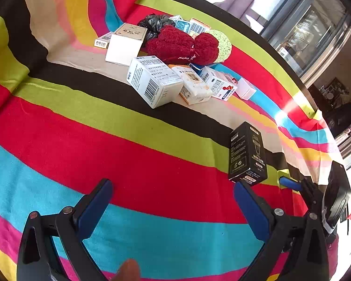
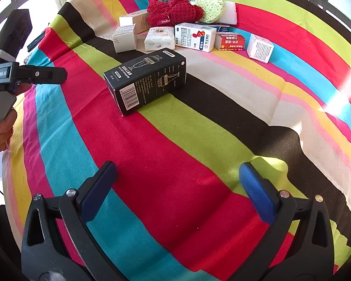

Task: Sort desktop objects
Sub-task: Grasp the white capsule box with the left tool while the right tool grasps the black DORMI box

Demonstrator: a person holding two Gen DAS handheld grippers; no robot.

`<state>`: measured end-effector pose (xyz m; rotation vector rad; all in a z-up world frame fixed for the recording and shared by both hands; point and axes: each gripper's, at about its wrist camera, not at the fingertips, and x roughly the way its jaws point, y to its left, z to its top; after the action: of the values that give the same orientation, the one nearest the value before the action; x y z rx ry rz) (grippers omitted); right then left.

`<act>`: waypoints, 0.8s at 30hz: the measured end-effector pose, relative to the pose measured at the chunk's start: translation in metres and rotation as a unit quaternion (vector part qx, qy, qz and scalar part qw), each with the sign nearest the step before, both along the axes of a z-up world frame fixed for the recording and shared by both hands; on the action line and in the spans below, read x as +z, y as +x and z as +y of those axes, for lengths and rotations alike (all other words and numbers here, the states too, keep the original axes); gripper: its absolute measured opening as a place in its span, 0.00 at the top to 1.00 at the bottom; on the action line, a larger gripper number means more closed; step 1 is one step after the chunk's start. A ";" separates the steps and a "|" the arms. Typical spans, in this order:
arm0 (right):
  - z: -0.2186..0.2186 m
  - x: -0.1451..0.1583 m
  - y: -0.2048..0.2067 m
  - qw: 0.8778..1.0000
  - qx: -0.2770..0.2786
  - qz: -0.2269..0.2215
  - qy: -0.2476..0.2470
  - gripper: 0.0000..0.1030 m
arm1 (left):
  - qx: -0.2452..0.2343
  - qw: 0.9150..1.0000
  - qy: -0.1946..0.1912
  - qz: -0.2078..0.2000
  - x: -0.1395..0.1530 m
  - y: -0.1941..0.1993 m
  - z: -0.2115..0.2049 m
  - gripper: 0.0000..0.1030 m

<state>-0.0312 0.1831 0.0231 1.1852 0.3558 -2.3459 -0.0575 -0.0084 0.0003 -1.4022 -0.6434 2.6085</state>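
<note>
While the black box (image 2: pixel 147 79) lies on its long side on the striped cloth (image 2: pixel 175 164), barcode end toward the right camera, nothing grips it. It sits apart from the pile, across the red, green and black stripes. Left tool (image 1: pixel 173 203): released, blue pads spread wide, held low over the red and blue stripes; the black box (image 1: pixel 248 154) is just beyond its right-side pad (image 1: pixel 251 210), whether touching I cannot tell. Right tool (image 2: pixel 177 187): also released, fingers wide apart over bare cloth, box well ahead of it.

Behind the box, a row of small cartons: a white barcode carton (image 1: pixel 154 82), a tissue pack (image 2: pixel 160 38), a white-and-blue carton with red figure (image 2: pixel 195 37), a red packet (image 2: pixel 229 43), a small white box (image 2: pixel 259 48). Farther back, a red fluffy item (image 1: pixel 182 44), a pale green sponge (image 2: pixel 209 7) and a black plastic bag (image 1: pixel 155 24). The cloth covers the worktop.
</note>
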 end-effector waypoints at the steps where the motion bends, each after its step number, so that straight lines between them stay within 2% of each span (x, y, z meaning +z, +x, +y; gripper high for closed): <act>1: 0.000 0.000 0.000 1.000 0.000 0.000 0.000 0.00 | 0.016 1.000 -0.001 -0.020 0.003 -0.009 0.000 0.00; 6: 0.000 0.000 0.000 1.000 0.000 0.000 0.000 0.00 | 0.054 0.998 0.022 -0.011 0.012 -0.067 -0.015 0.00; 8: 0.000 0.000 0.000 1.000 0.000 0.000 0.000 0.00 | 0.063 0.997 0.031 0.007 0.020 -0.087 -0.016 0.00; 10: 0.000 0.000 0.000 1.000 0.000 0.000 0.000 0.00 | 0.090 0.996 0.010 0.014 0.026 -0.108 -0.014 0.00; 15: 0.000 0.000 0.000 1.000 -0.002 0.000 0.000 0.00 | 0.132 0.990 -0.040 -0.031 0.011 -0.134 -0.025 0.00; 18: 0.001 0.001 0.001 1.000 -0.013 -0.004 0.004 0.00 | 0.119 0.988 -0.098 -0.030 0.010 -0.139 -0.022 0.00; 21: -0.007 0.005 -0.001 0.999 -0.043 -0.023 0.018 0.00 | 0.108 0.988 -0.104 -0.028 0.009 -0.139 -0.031 0.00; 24: -0.020 0.023 0.004 0.996 -0.082 0.018 -0.013 0.01 | 0.117 0.983 -0.136 -0.033 0.008 -0.138 -0.041 0.00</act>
<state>-0.0273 0.1630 0.0463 1.2030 0.2482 -2.5061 -0.1954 -0.0495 0.0085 -1.5819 -0.5002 2.9391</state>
